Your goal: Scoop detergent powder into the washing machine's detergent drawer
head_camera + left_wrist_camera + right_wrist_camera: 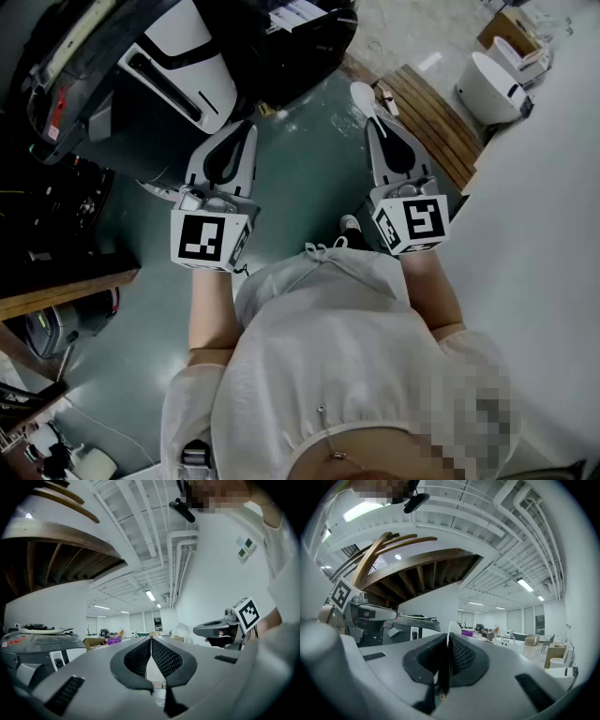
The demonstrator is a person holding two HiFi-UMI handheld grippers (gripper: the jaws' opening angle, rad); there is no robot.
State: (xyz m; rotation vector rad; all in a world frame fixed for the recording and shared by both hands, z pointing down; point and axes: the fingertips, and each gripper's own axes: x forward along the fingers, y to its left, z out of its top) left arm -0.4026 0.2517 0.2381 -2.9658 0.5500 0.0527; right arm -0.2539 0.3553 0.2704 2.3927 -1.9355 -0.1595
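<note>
- Up ahead on your left stands the white-panelled machine, probably the washer; no open drawer or powder tub shows.
- Your left gripper is pressed together on nothing.
- Your right gripper pinches the white scoop by its thin handle, and the bowl looks empty. Once loaded, it could twist in that narrow pinch and spill powder.

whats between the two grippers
In the head view, bare green floor and the person's shoe lie between the left gripper and the right gripper, which holds a white scoop.
</note>
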